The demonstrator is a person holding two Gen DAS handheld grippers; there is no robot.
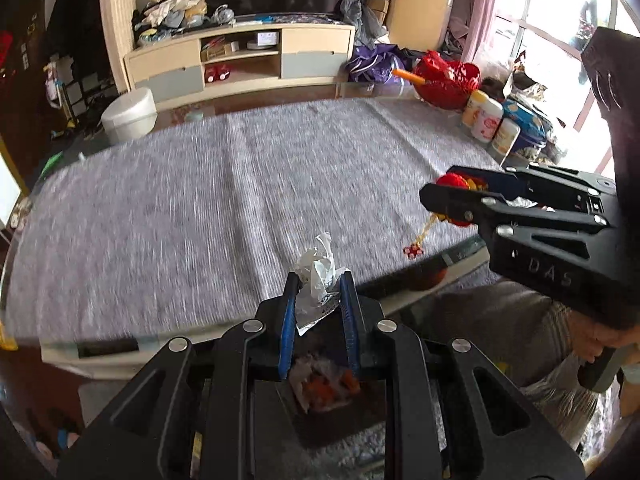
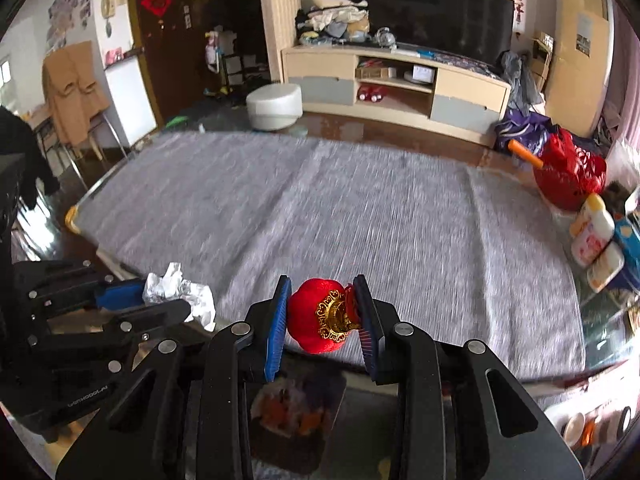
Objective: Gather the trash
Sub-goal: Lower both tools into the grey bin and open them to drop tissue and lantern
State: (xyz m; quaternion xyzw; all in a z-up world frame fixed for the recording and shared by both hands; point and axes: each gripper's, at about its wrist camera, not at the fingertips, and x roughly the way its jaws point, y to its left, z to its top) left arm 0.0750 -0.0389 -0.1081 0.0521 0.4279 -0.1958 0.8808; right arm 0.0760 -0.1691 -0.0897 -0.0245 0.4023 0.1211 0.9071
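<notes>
The left hand-held gripper is closed on a crumpled white paper; its blue pads press the wad from both sides, and the upper part of the paper projects beyond the fingertips. The right hand-held gripper is closed on a red lantern ornament; the pads contact the red ball on either side, and a gold filigree cap faces the camera; in the left wrist view a yellow cord with a small red charm hangs below the ornament.

Both hand-held grippers are positioned over the near edge of the counter, which is covered by a grey cloth; the paper is held above that edge and does not rest on the cloth; the ornament is likewise held clear of the cloth, to the right of the paper. A person's hand grips the handle of the right unit.

At the far right corner of the counter stands a red basket with an orange-handled item in it; just beside it stand several white bottles and a blue tin. Beyond the far edge of the counter are a white round stool and a TV cabinet bearing a dark screen. The cloth appears motion-blurred in both views.
</notes>
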